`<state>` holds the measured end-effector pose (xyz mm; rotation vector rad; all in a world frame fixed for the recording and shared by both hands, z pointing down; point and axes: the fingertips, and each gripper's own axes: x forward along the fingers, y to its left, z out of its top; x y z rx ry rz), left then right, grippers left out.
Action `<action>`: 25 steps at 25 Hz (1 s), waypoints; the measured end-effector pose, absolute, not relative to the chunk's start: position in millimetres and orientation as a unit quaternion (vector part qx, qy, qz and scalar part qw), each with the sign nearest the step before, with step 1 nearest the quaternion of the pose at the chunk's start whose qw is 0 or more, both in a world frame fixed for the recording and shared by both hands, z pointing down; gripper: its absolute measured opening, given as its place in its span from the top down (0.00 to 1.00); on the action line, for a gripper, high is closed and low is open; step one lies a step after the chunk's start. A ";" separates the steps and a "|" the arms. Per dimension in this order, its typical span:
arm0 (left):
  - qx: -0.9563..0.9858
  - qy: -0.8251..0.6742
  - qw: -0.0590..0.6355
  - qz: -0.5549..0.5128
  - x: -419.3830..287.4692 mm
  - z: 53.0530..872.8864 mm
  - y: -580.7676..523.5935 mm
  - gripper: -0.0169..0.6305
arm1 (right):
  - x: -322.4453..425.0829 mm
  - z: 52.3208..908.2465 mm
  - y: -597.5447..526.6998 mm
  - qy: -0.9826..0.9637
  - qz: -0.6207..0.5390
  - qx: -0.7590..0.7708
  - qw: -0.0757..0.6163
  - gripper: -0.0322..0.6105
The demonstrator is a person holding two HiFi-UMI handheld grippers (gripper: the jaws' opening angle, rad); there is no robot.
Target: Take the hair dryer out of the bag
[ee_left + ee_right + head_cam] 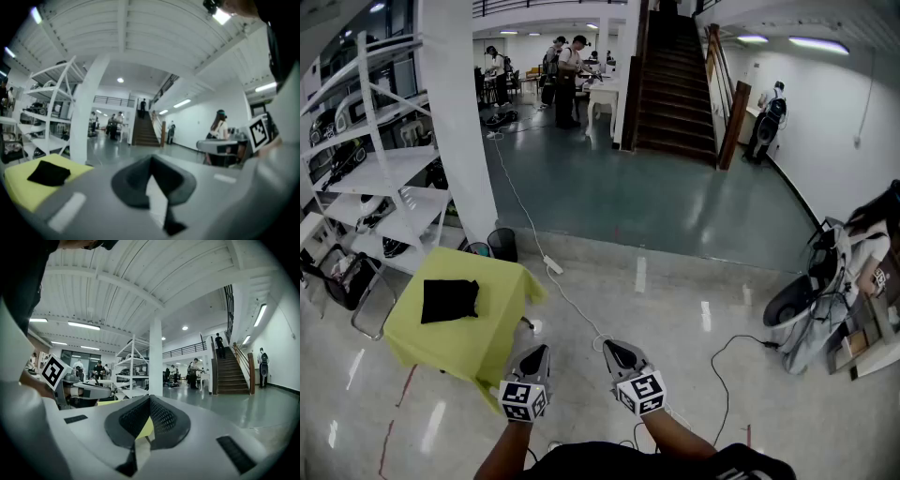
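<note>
A black bag [449,300] lies closed on a small table with a yellow-green cloth [492,333] at the lower left of the head view. The bag [48,172] also shows at the left of the left gripper view. No hair dryer is visible. My left gripper [541,350] hovers just right of the table's near corner, shut and empty. My right gripper [609,346] is beside it over the floor, also shut with nothing in it. In the gripper views both pairs of pads [151,158] [149,398] meet at the tips.
White shelving [380,178] stands behind the table beside a white pillar [469,122]. A black bin [502,244] sits near the pillar. A white cable with a power strip [553,265] runs across the floor. Equipment and a person [862,253] are at the right. A staircase [675,84] rises beyond.
</note>
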<state>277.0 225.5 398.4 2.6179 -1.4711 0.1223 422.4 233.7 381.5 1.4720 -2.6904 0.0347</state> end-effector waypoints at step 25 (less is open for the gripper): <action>0.881 -0.467 0.057 0.046 224.5 395.8 218.2 0.96 | 353.0 383.7 220.8 -0.871 0.031 0.489 0.034 0.94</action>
